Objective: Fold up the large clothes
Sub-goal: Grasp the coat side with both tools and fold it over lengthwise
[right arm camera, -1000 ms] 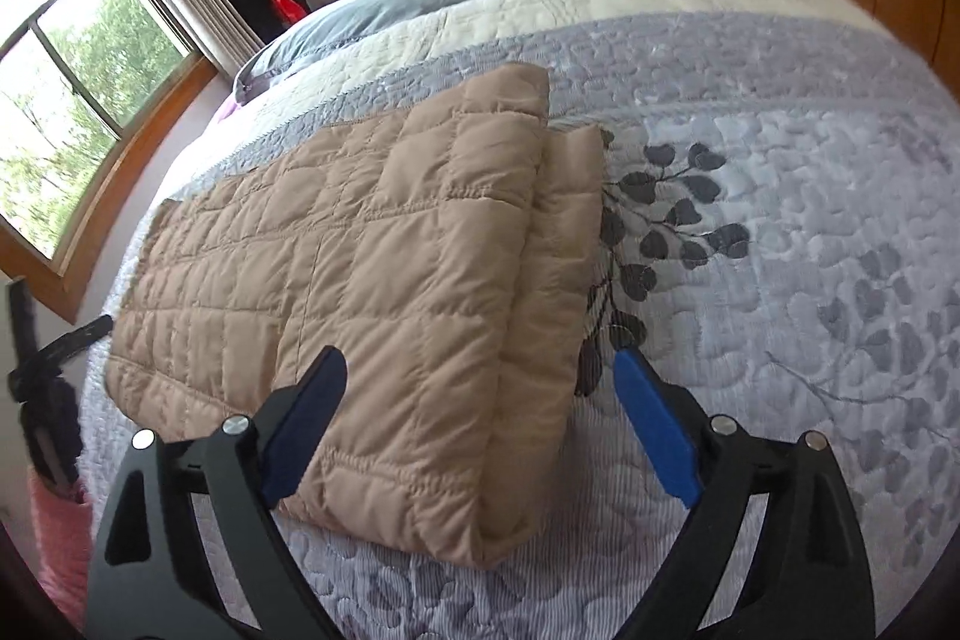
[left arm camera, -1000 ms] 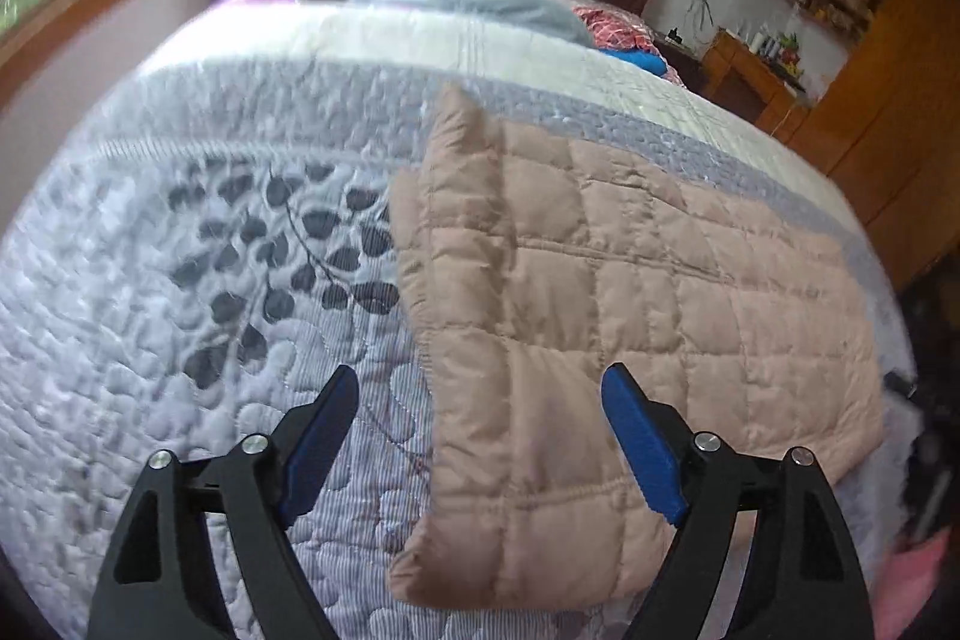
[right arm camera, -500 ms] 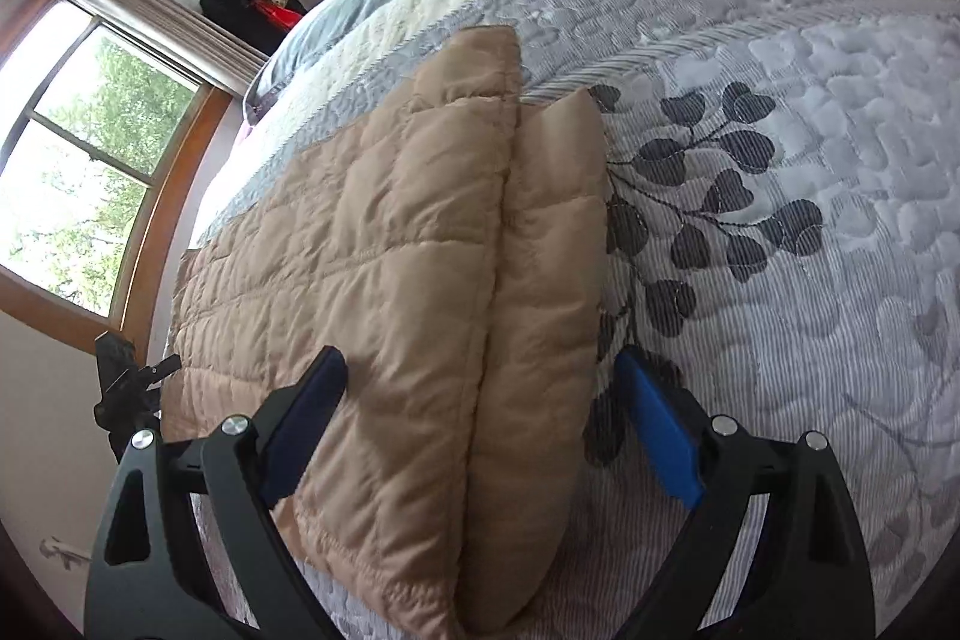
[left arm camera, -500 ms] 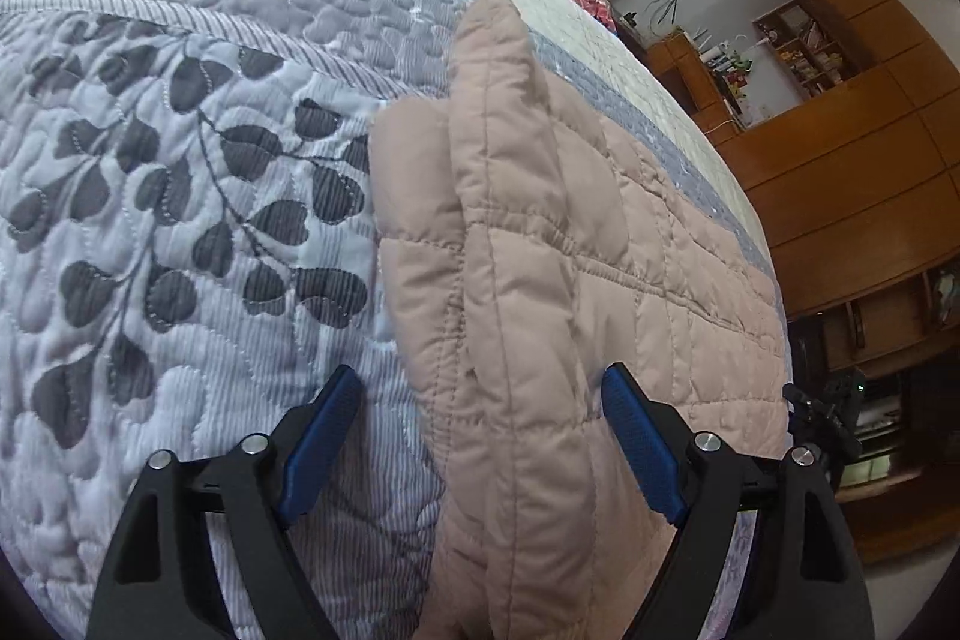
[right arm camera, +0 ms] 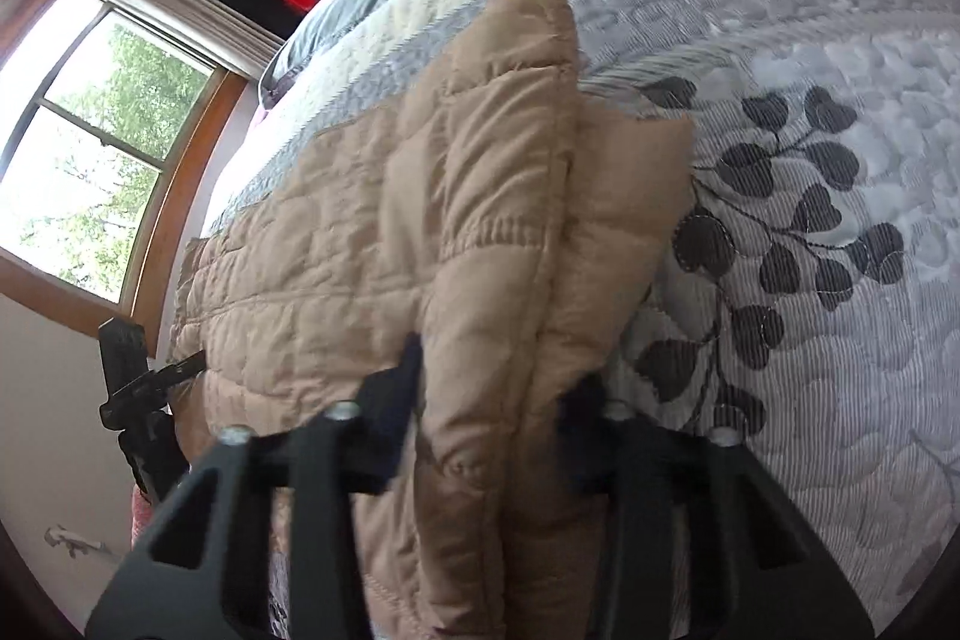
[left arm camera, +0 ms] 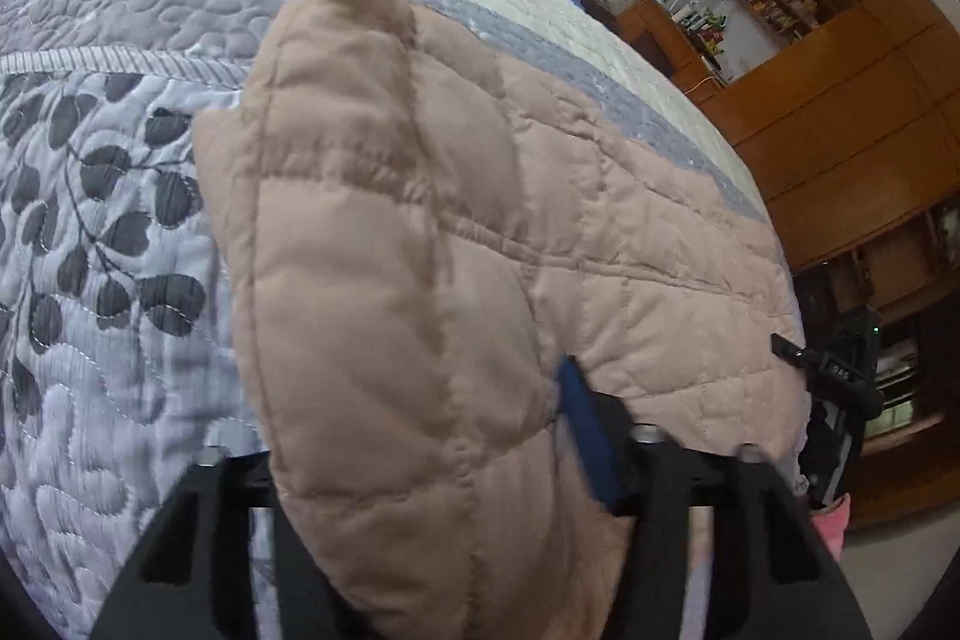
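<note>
A tan quilted puffer garment (left arm camera: pixel 480 232) lies folded on the bed and also shows in the right wrist view (right arm camera: pixel 420 232). My left gripper (left arm camera: pixel 414 436) is shut on its thick folded edge; the blue right pad (left arm camera: pixel 585 436) presses the fabric and the left finger is hidden behind it. My right gripper (right arm camera: pixel 498 394) is shut on the same doubled edge at the other end, with fabric bulging between its dark fingers (right arm camera: pixel 396 394).
The grey quilt with a dark leaf print (left arm camera: pixel 108 244) covers the bed (right arm camera: pixel 810 220). Wooden cabinets (left arm camera: pixel 840 112) stand to the right of the bed. A window (right arm camera: pixel 90 148) and a black tripod (right arm camera: pixel 138 400) are to the left.
Both grippers moved down onto the garment's folded edge and closed on it. They were open and above the edge before.
</note>
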{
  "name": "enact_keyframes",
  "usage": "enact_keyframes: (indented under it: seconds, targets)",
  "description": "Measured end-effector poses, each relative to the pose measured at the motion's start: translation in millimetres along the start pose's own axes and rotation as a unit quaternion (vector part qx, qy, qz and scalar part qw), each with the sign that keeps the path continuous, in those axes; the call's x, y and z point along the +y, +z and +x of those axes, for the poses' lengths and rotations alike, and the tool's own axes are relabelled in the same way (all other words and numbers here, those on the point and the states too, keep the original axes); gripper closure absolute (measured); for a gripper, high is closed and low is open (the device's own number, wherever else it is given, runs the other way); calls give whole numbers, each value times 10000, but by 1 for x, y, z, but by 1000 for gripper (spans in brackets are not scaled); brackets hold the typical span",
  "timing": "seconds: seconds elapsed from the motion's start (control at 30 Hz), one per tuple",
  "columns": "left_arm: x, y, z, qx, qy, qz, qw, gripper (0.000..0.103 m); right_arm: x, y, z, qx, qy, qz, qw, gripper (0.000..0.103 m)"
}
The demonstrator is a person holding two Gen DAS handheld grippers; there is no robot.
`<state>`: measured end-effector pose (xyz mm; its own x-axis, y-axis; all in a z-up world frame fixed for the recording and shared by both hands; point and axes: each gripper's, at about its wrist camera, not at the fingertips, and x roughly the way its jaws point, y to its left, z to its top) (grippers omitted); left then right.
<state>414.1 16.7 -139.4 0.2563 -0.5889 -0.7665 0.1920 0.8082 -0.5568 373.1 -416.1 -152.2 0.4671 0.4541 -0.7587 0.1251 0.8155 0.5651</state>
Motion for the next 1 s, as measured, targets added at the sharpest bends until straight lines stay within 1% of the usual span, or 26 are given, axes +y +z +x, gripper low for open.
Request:
enact_keyframes:
  seconds: [0.03,0.1,0.23,0.43,0.53,0.6,0.67,0.7,0.77,0.87,1.0]
  targets:
    - [0,0,-3,-43,-97,-81,9999,73,4,-1,-4,-39,9,-52,10000,81]
    - [-2,-1,-8,-120,-180,-130,9997,80,12,-5,-14,-140,27,-148,9998,85]
    - [-18,-8,-28,-384,-84,-77,9992,86,32,-12,-40,-321,26,-433,9985,87]
    - [-44,-33,-76,-805,-115,267,9963,88,60,-35,-85,-482,112,-866,9950,88]
    - [-62,-53,-105,-995,-52,519,9937,89,74,-55,-109,-535,200,-1059,9927,88]
    - [-70,-69,-125,-1053,-44,565,9928,89,84,-63,-118,-542,251,-1126,9918,88]
    - [-72,-84,-139,-1061,-17,601,9925,89,93,-80,-128,-512,325,-1203,9909,88]
    - [-73,-95,-146,-1043,23,643,9925,89,95,-83,-131,-483,341,-1216,9908,88]
    - [-67,-114,-156,-963,73,664,9931,88,102,-101,-132,-398,362,-1235,9909,88]
    - [-54,-141,-157,-777,91,550,9954,88,101,-129,-129,-207,356,-1251,9913,88]
    - [-36,-171,-143,-678,319,553,9957,87,95,-162,-118,-18,286,-1245,9918,88]
